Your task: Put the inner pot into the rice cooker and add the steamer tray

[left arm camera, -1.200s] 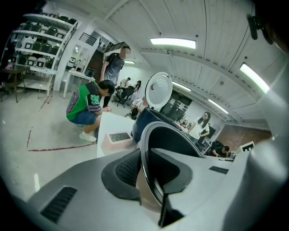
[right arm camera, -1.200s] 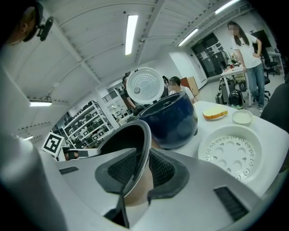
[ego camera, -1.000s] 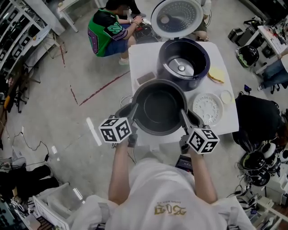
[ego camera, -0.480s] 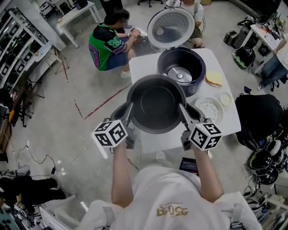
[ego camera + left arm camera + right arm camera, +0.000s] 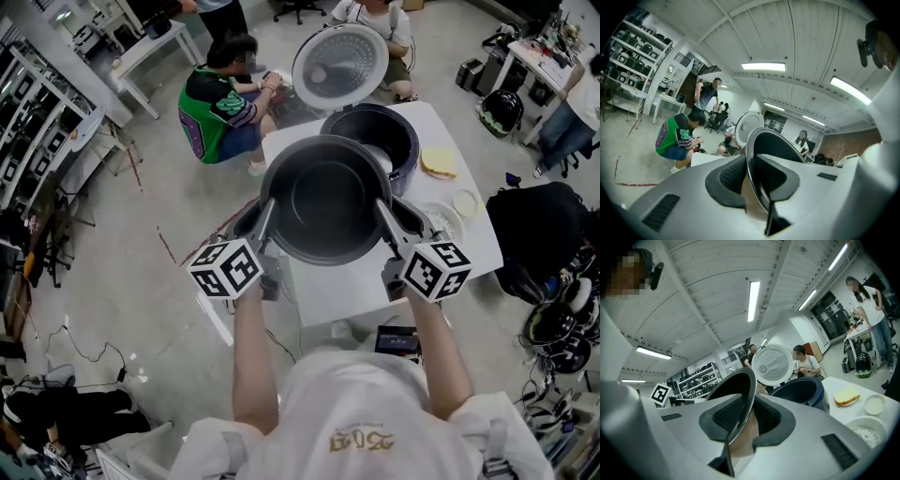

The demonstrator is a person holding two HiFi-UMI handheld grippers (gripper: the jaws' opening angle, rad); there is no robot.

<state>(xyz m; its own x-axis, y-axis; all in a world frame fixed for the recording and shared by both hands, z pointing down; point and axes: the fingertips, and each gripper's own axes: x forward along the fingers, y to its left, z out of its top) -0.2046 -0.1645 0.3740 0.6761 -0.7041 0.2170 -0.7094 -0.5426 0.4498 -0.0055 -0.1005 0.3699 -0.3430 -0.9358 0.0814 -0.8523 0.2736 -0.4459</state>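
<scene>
The dark inner pot (image 5: 324, 199) hangs in the air over the white table (image 5: 342, 286), just in front of the open rice cooker (image 5: 398, 148). My left gripper (image 5: 265, 214) is shut on the pot's left rim, and my right gripper (image 5: 382, 214) is shut on its right rim. In the left gripper view the pot's rim (image 5: 753, 176) runs between the pads; the right gripper view shows the rim (image 5: 739, 420) clamped the same way. The white steamer tray (image 5: 442, 218) lies on the table at the right, partly hidden by my right gripper. The cooker's lid (image 5: 339, 64) stands open.
A yellow sponge (image 5: 437, 161) and a small white dish (image 5: 466, 202) lie on the table's right side. A crouching person in a green shirt (image 5: 217, 112) is beyond the table's left corner, another sits behind the cooker. Black bags (image 5: 532, 239) and shelves (image 5: 37, 122) ring the floor.
Both grippers have lifted the inner pot up off the table and carried it toward the rice cooker. The pot now overlaps the cooker's front edge in the head view.
</scene>
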